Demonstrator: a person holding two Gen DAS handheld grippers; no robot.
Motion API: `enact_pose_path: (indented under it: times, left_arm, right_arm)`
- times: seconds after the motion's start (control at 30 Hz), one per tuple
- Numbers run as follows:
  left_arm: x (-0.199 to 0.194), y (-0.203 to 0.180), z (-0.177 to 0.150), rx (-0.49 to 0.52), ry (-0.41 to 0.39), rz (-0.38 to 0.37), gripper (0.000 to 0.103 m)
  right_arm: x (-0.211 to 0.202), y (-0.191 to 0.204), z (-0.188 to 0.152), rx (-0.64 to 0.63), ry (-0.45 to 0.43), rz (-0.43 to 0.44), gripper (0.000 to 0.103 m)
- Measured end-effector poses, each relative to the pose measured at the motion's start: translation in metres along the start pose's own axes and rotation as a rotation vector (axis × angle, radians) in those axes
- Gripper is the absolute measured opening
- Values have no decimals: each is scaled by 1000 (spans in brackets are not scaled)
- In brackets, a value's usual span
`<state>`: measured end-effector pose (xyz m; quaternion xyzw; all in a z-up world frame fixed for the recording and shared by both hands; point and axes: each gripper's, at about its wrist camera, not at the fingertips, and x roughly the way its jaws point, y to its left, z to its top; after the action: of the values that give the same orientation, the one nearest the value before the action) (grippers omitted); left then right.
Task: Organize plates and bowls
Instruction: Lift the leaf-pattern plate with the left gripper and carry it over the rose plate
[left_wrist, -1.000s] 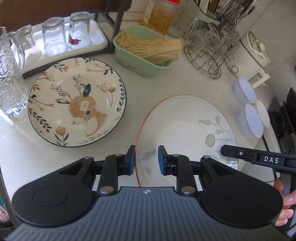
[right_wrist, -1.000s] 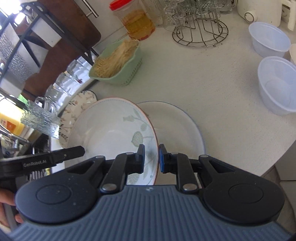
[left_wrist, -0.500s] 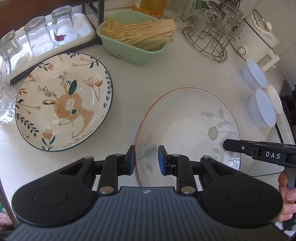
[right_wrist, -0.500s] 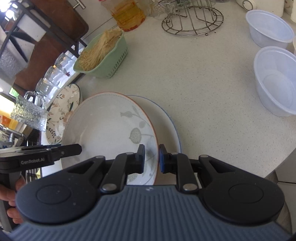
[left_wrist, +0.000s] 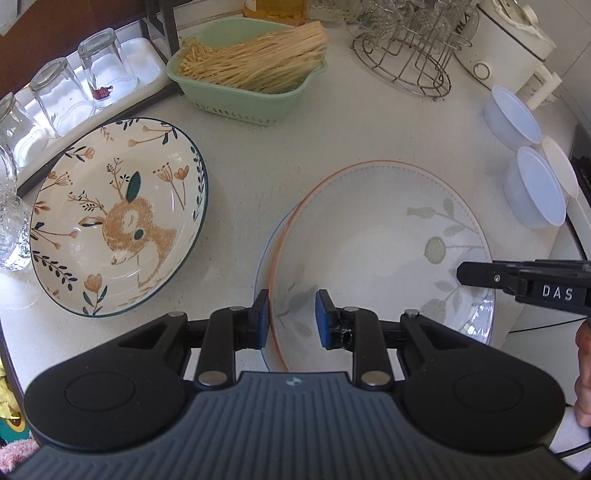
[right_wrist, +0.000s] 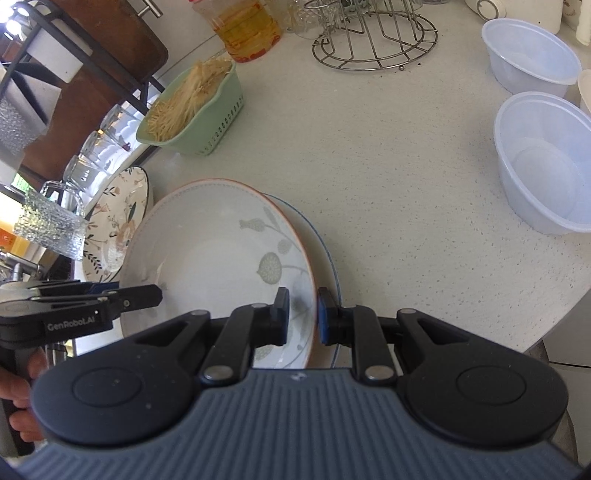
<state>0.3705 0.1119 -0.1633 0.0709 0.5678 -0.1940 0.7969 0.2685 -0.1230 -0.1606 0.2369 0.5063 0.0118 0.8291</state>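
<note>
A white plate with an orange rim and grey leaf print (left_wrist: 369, 240) is held from both sides just above a blue-rimmed plate (left_wrist: 260, 266) on the counter. My left gripper (left_wrist: 291, 319) is shut on its near left rim. My right gripper (right_wrist: 300, 317) is shut on the opposite rim of the same leaf plate (right_wrist: 214, 251), with the blue-rimmed plate (right_wrist: 327, 254) showing only as a crescent beyond it. A deer-pattern plate (left_wrist: 118, 218) lies apart on the counter to the left.
A green basket of noodles (left_wrist: 251, 70), upturned glasses on a white tray (left_wrist: 62, 88) and a wire rack (left_wrist: 406, 55) stand at the back. Two clear plastic bowls (right_wrist: 546, 162) sit at the right. The counter edge (right_wrist: 554, 325) runs close by on the right.
Both grippers have carried the leaf plate across and down over the blue-rimmed plate, which is now mostly covered. Both grips are unchanged.
</note>
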Motion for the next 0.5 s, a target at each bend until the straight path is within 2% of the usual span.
enact_pose_path:
  times: [0.23,0.5]
  left_arm:
    - [-1,-3,-3,2,8,8,30]
    - [4,10,-2,-111,36,-64,31]
  right_arm:
    - [0,-1,0,7,8,3,19]
    - [-2,-7,1,34,12,33,19]
